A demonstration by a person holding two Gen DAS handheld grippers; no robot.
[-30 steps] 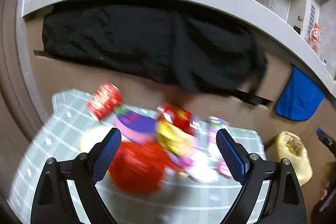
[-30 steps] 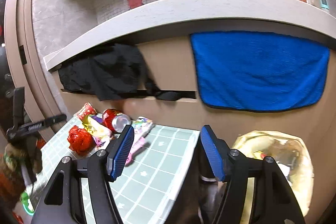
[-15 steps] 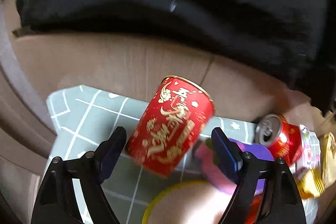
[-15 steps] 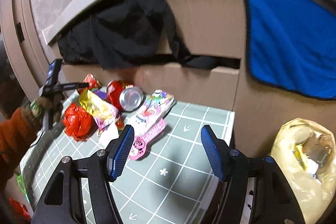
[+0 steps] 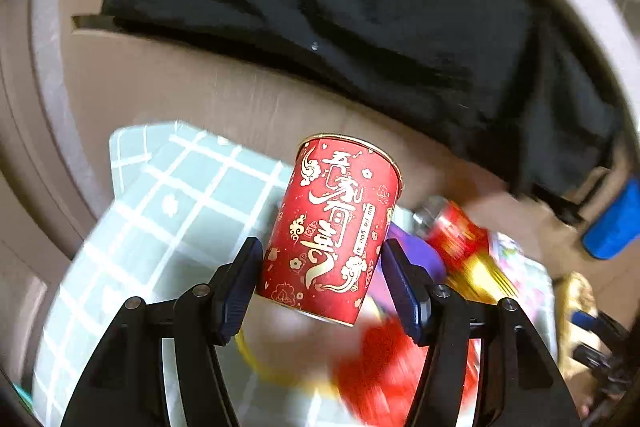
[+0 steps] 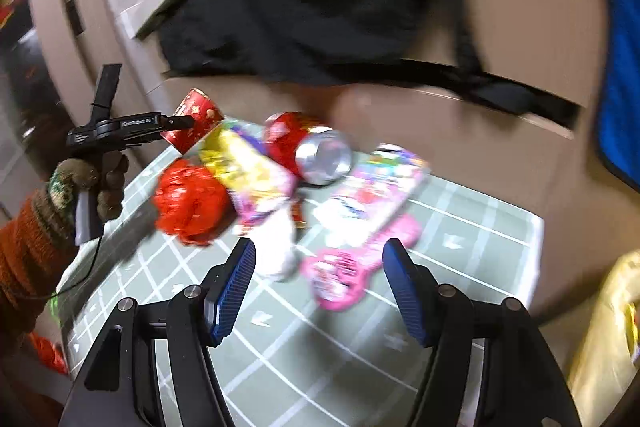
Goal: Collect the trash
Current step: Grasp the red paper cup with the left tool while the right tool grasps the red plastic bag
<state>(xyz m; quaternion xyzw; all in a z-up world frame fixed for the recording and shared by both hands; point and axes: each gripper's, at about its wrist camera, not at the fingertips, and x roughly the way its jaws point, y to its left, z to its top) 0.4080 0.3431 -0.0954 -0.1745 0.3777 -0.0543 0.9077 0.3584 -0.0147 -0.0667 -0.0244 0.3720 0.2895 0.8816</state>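
A red paper cup [image 5: 332,231] with gold lettering stands tilted between the fingers of my left gripper [image 5: 320,267]. Its jaws are closing, and thin gaps still show beside the pads. The right wrist view shows that same cup [image 6: 196,119] at the far left of the pile, with the left gripper [image 6: 176,125] at it. My right gripper [image 6: 320,287] hangs open over the green checked table [image 6: 312,359], just short of a pink wrapper [image 6: 352,267]. The pile also holds a red crumpled ball [image 6: 188,203], a yellow snack bag [image 6: 244,163] and a red soda can [image 6: 316,151].
A yellowish trash bag [image 6: 612,327] sits beyond the table's right edge. A black cloth [image 5: 320,11] and a blue towel [image 6: 620,87] hang on the cabinet behind the table. A person's gloved hand [image 6: 92,187] holds the left gripper.
The left gripper moved in on the red cup and its jaws narrowed around it. The right gripper came down and left toward the trash pile, staying open.
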